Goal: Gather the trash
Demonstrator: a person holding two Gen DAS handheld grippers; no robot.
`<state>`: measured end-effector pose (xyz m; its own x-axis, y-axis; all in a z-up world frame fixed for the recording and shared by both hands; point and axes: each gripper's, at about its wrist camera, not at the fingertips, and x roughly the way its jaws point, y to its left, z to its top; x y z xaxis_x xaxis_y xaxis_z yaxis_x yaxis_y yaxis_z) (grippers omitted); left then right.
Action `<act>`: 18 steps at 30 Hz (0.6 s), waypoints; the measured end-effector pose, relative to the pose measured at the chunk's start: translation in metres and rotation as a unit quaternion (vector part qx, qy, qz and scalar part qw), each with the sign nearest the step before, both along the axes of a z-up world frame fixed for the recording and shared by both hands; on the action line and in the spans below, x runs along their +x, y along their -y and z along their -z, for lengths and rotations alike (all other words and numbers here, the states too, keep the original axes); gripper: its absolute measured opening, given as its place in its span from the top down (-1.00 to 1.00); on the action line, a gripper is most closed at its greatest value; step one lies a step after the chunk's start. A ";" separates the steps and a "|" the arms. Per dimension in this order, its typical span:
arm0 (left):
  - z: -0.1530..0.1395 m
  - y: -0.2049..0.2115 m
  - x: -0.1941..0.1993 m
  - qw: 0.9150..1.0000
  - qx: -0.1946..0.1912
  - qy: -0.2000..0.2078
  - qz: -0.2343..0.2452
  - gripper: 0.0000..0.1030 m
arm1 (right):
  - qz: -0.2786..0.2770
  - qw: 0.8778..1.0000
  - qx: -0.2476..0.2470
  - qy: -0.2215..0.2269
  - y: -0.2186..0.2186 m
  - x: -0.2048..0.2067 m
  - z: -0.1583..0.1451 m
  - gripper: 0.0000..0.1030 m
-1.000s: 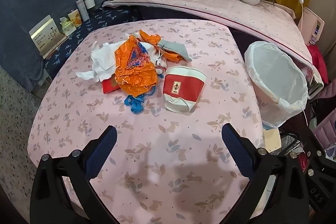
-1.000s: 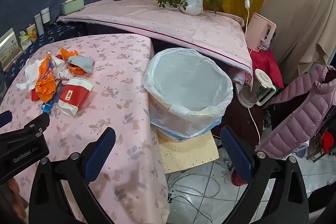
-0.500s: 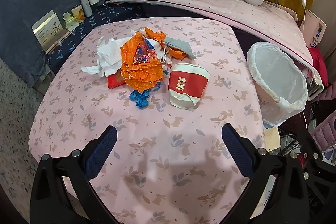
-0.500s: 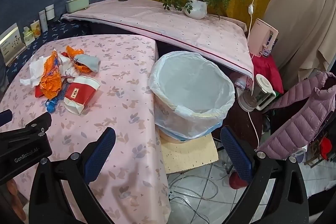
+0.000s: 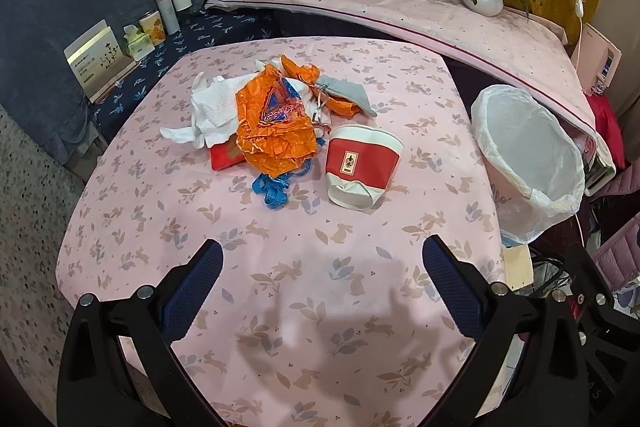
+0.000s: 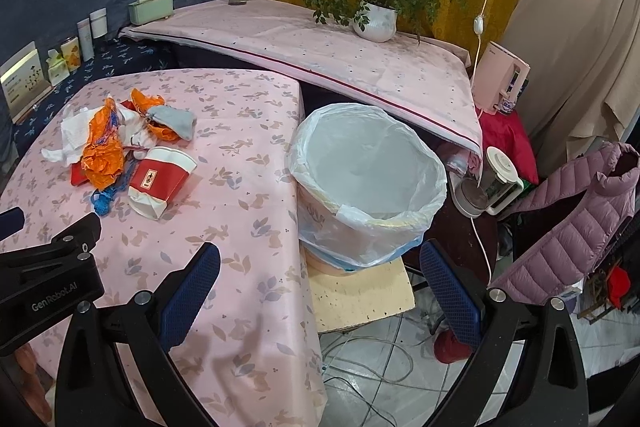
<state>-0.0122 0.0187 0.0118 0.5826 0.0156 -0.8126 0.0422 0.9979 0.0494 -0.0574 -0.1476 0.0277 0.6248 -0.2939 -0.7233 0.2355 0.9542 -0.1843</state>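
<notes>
Ahead of the left gripper [image 5: 322, 259], whose fingers stand wide apart and empty, the crushed paper cup [image 5: 362, 167] lies on its side, well clear of both fingertips. Ahead of the right gripper [image 6: 320, 263], equally spread and empty, stands the lined bin [image 6: 368, 183]. Risk: the flattened cup may slip or drag the orange wrapper [image 5: 276, 135] beside it off the table [image 5: 320, 327]

Left wrist view looks down from the near edge of the pink rabbit-print tablecloth [image 5: 320, 291], facing the far wall. Right wrist view sits further right, above the table corner. Both catch the white-lined round bin [image 5: 528, 163] [image 6: 368, 187].
</notes>
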 end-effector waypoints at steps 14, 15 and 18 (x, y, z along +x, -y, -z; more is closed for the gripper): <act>-0.005 0.000 0.002 1.000 0.000 0.004 0.001 -0.85 | 0.003 1.000 -0.002 0.000 0.000 -0.001 -0.001 -0.86; -0.005 0.000 0.003 1.000 0.001 0.005 0.001 -0.85 | 0.002 1.000 -0.003 0.000 -0.001 0.000 0.000 -0.86; -0.002 0.001 0.000 1.000 0.000 0.003 0.002 -0.85 | 0.004 1.000 -0.001 0.000 0.000 -0.001 -0.001 -0.86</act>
